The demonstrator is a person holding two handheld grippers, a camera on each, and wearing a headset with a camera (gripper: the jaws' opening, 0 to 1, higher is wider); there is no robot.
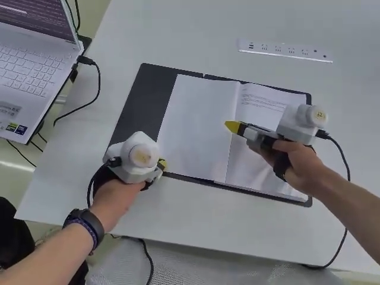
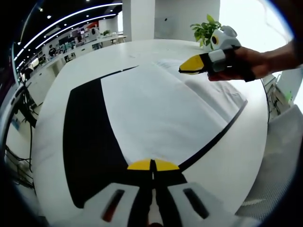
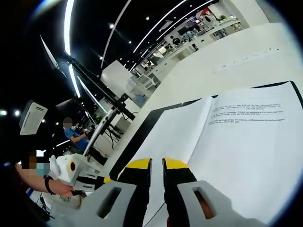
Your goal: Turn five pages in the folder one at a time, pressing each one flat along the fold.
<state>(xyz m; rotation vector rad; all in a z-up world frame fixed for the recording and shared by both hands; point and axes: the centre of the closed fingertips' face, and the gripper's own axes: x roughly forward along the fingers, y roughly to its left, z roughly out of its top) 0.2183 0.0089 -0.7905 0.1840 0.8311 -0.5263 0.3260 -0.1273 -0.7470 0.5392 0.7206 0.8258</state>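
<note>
Left gripper (image 1: 159,165) at folder (image 1: 142,95) edge — right gripper (image 1: 232,126) over its fold (image 1: 229,159).

Your folder (image 1: 141,98) looks matt black plastic, its pages (image 1: 196,127) smooth white paper, the table (image 1: 190,29) smooth matt white

The black folder (image 1: 142,98) lies open near the tabletop's (image 1: 190,29) front edge, slightly skewed. Its left page (image 1: 196,127) is blank white. The right page (image 1: 270,101) carries a few printed lines at top.
</note>
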